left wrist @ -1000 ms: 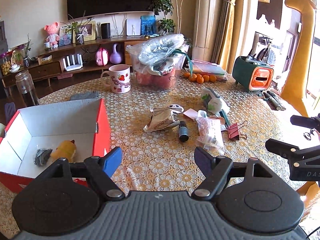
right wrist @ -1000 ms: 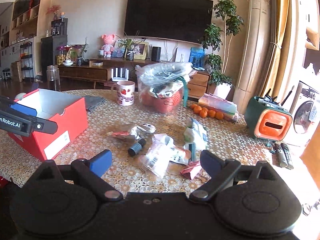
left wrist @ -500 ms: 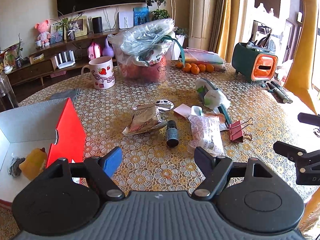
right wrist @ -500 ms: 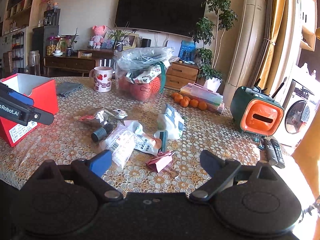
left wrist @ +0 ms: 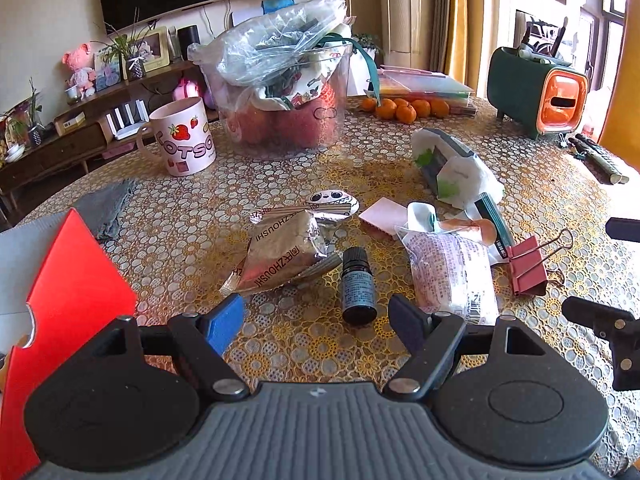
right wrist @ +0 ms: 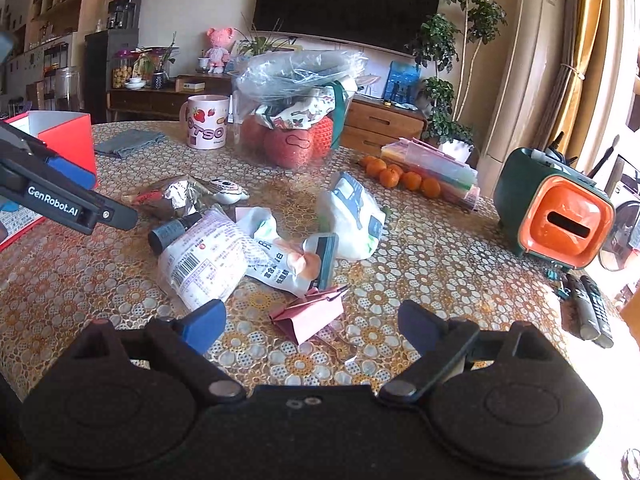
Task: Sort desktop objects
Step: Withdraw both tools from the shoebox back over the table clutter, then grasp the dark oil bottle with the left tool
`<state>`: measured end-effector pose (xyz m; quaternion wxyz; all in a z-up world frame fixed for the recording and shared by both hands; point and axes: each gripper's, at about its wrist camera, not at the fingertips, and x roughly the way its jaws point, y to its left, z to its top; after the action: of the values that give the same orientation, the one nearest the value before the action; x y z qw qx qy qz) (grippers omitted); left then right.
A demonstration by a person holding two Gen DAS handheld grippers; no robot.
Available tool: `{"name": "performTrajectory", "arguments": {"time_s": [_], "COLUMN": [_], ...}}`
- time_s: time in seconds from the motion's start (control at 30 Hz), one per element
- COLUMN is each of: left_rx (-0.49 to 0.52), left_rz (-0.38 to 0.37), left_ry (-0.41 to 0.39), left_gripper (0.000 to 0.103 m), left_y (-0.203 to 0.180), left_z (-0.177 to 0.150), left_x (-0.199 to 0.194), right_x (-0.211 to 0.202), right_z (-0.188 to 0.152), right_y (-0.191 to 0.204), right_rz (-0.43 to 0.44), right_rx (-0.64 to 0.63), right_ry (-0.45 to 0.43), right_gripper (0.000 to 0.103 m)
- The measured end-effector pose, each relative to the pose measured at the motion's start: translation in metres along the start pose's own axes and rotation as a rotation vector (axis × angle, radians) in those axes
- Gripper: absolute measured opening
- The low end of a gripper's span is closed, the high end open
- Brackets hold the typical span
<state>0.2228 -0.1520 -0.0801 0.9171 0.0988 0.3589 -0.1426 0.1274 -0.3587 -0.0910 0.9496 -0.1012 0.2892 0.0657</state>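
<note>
The counter (left wrist: 168,216) is carrying a red box (left wrist: 68,304) at its left edge. Both tools are hovering released: the left tool (left wrist: 316,318) is facing a small dark bottle (left wrist: 357,286) lying beside a silver packet (left wrist: 280,256), and the right tool (right wrist: 310,326) is framing a pink binder clip (right wrist: 308,314).

1. Left gripper (left wrist: 316,322): jaws spread wide, nothing between the fingers, held low and level.
2. Right gripper (right wrist: 312,326): jaws spread wide, likewise holding nothing, level, positioned to the right of the left unit.
</note>
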Motion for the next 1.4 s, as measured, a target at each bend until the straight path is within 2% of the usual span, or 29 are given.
{"name": "performTrajectory", "arguments": {"time_s": [0.3,0.53,0.67,0.7,0.73,0.87,1.0,1.07,1.33,1.37,1.4], "left_rx": [0.008,0.02,0.021,0.023,0.025,0.016,0.007,-0.009,0.005,0.005,0.003], "left_rz": [-0.019,-0.019,-0.045,-0.048,-0.05,-0.055,-0.058,-0.07,-0.069,-0.073,-0.078], "left_ry": [0.025,0.043,0.046,0.045,0.043,0.039,0.034,0.027,0.039,0.038,0.038], "left_gripper": [0.079,0.079,0.079,0.079,0.079,0.079,0.07,0.068,0.059,0.058,0.052], "left_y": [-0.001,-0.003,-0.005,-0.006,-0.007,-0.007,-0.008,-0.008,-0.015,-0.016,-0.016], "left_z": [0.003,0.001,0.002,0.002,0.002,0.0,0.0,-0.001,0.001,0.001,0.001], "left_x": [0.035,0.05,0.054,0.054,0.054,0.054,0.05,0.046,0.052,0.052,0.053], "right_x": [0.04,0.06,0.067,0.068,0.069,0.072,0.072,0.072,0.072,0.071,0.072], "right_z": [-0.002,-0.005,-0.006,-0.005,-0.005,-0.004,-0.003,-0.002,-0.003,-0.003,-0.003], "right_y": [-0.01,-0.015,-0.019,-0.02,-0.02,-0.021,-0.022,-0.02,-0.02,-0.02,-0.02], "right_rz": [0.052,0.084,0.115,0.124,0.133,0.169,0.198,0.203,0.21,0.211,0.211], "right_rx": [-0.029,-0.034,-0.017,-0.012,-0.01,-0.01,0.003,0.0,0.017,0.019,0.022], "right_ry": [0.032,0.066,0.071,0.07,0.072,0.069,0.074,0.075,0.077,0.077,0.078], "right_gripper": [0.092,0.089,0.088,0.085,0.078,0.074,0.067,0.063,0.062,0.062,0.061]}}
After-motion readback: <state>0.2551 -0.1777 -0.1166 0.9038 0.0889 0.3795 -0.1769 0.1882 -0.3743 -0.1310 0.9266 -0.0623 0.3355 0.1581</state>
